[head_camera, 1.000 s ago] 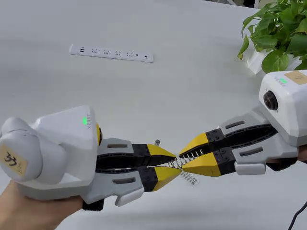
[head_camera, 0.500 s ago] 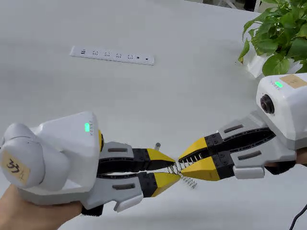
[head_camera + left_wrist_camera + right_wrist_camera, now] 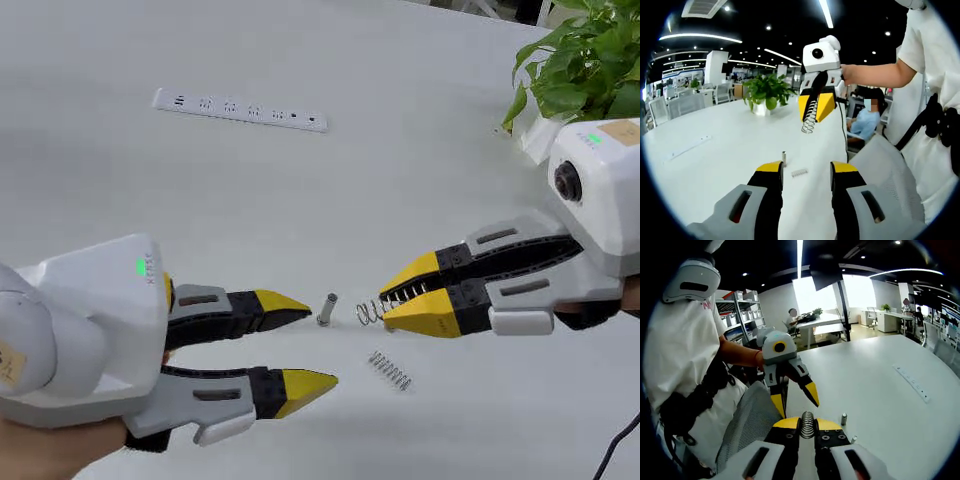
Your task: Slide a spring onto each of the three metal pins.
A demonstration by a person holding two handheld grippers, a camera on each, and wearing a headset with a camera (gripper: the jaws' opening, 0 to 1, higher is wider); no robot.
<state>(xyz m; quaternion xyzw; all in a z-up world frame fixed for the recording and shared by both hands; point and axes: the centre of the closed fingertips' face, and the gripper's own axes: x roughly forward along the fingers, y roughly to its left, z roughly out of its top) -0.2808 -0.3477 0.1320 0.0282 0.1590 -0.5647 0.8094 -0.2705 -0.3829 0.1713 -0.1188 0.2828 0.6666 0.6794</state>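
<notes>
Two springs are in sight: the held spring (image 3: 370, 313) between the tips of the right gripper (image 3: 384, 310), and the loose spring (image 3: 389, 370) lying nearer the person. One upright pin (image 3: 327, 309) stands just left of the held spring. The right gripper view shows what may be a second pin (image 3: 854, 439), too small to be sure. There are two grippers, counting the left gripper (image 3: 322, 347), one power strip (image 3: 240, 109) at far left, and one potted plant (image 3: 580, 60) at far right.
</notes>
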